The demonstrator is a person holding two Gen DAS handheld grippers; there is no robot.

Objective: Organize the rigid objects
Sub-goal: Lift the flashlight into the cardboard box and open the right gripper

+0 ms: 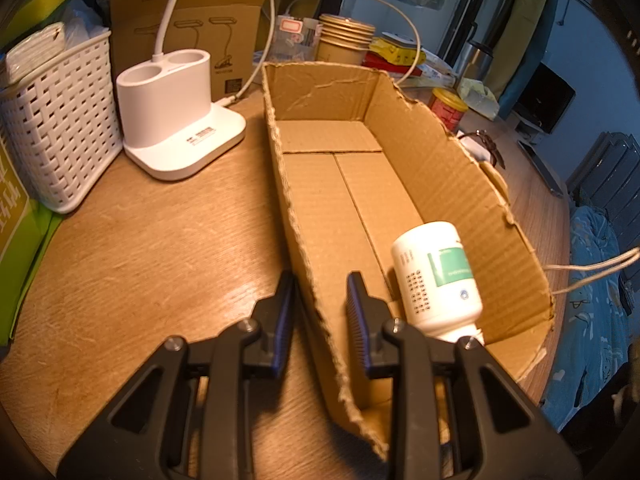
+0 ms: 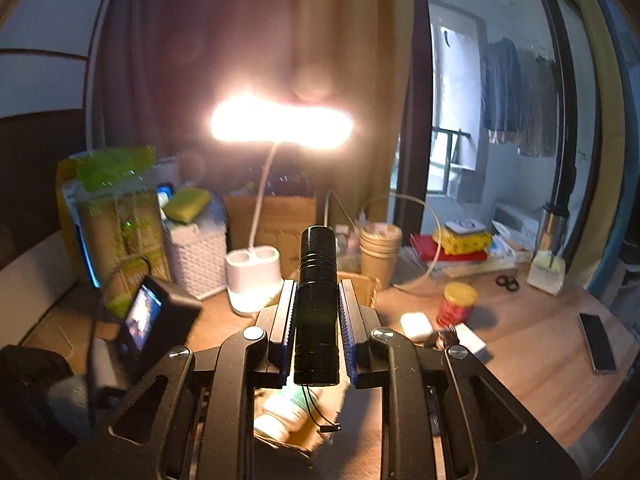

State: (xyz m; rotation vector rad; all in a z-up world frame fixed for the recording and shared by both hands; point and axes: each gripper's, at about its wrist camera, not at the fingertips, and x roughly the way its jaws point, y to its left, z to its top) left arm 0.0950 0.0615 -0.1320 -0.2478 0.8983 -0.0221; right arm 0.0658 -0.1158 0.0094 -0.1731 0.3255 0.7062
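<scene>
A torn open cardboard box (image 1: 440, 184) lies on the wooden table. A white bottle with a green label (image 1: 438, 276) lies inside it at the near end; it also shows below my right gripper in the right wrist view (image 2: 286, 410). My left gripper (image 1: 320, 292) is open and empty, its jaws on either side of the box's near left wall. My right gripper (image 2: 318, 300) is shut on a black flashlight (image 2: 317, 304), held above the box, pointing forward, with a thin cord hanging from its rear end.
A white lamp base (image 1: 180, 108) and a white woven basket (image 1: 60, 120) stand left of the box. Paper cups (image 1: 344, 40), a red tin (image 1: 448, 108), scissors (image 2: 508, 282), a phone (image 2: 597, 342) and a white case (image 2: 416, 326) lie around. The lamp (image 2: 280, 124) glares.
</scene>
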